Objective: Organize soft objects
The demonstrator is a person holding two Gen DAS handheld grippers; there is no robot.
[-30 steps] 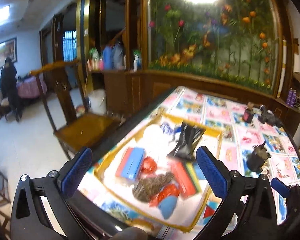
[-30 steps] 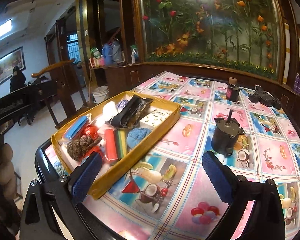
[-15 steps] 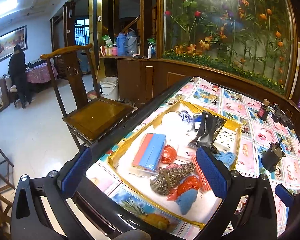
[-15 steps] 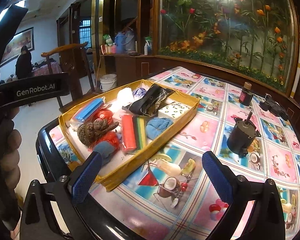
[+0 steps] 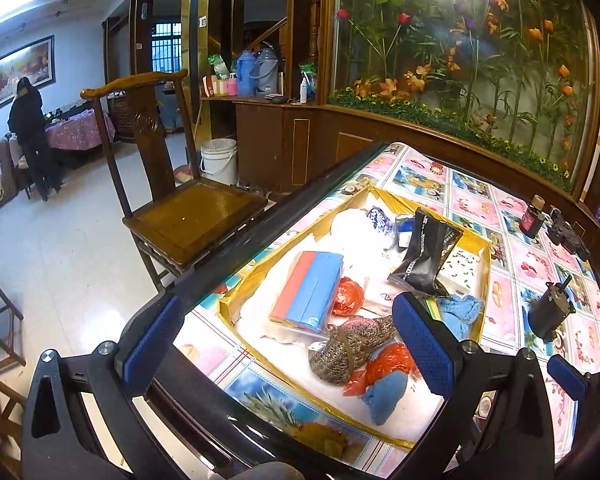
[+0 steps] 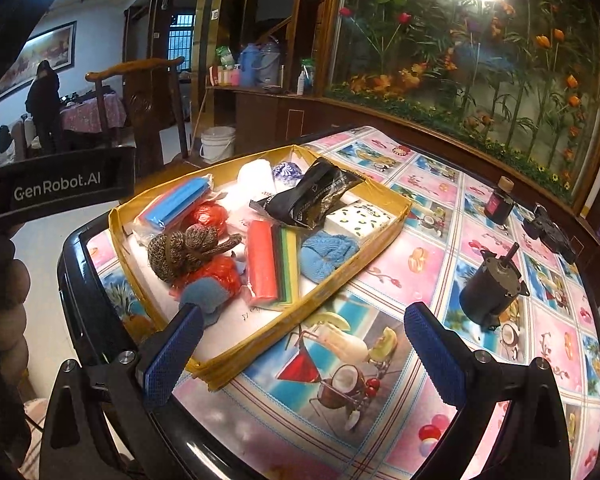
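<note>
The counter (image 6: 440, 248), covered in a patterned cloth of fruit and drink panels, carries a shallow yellow-rimmed tray (image 6: 340, 280) near its left edge. All the soft objects in view lie inside this tray: a red-and-blue packet (image 5: 308, 288), a black foil pouch (image 6: 312, 196), a white patterned pack (image 6: 358, 218), a red-and-green bundle (image 6: 266, 264), a brown knitted piece (image 6: 188, 246), a light-blue knitted piece (image 6: 328, 254), crumpled red plastic (image 5: 348, 296) and a small blue pad (image 6: 202, 296). A dark motor (image 6: 492, 284) and a small bottle (image 6: 500, 200) stand on the cloth, well apart from the tray.

The left tongs (image 5: 288, 340) hover over the tray's near end, spread wide and empty; the brown knitted piece lies just ahead between their fingers. The right tongs (image 6: 300, 354), likewise spread and empty, hang over the tray's near corner and bare cloth, with the tray ahead and to their left. The tray's long axis runs away from both tongs, slanting rightward. The left tongs are judged the nearer to the contents.

The scene fits either a sorting still pending or a tray already filled. The right finger of the left tongs hides part of the tray's contents in that view. Items at the tray's far end are too small to identify.
</note>
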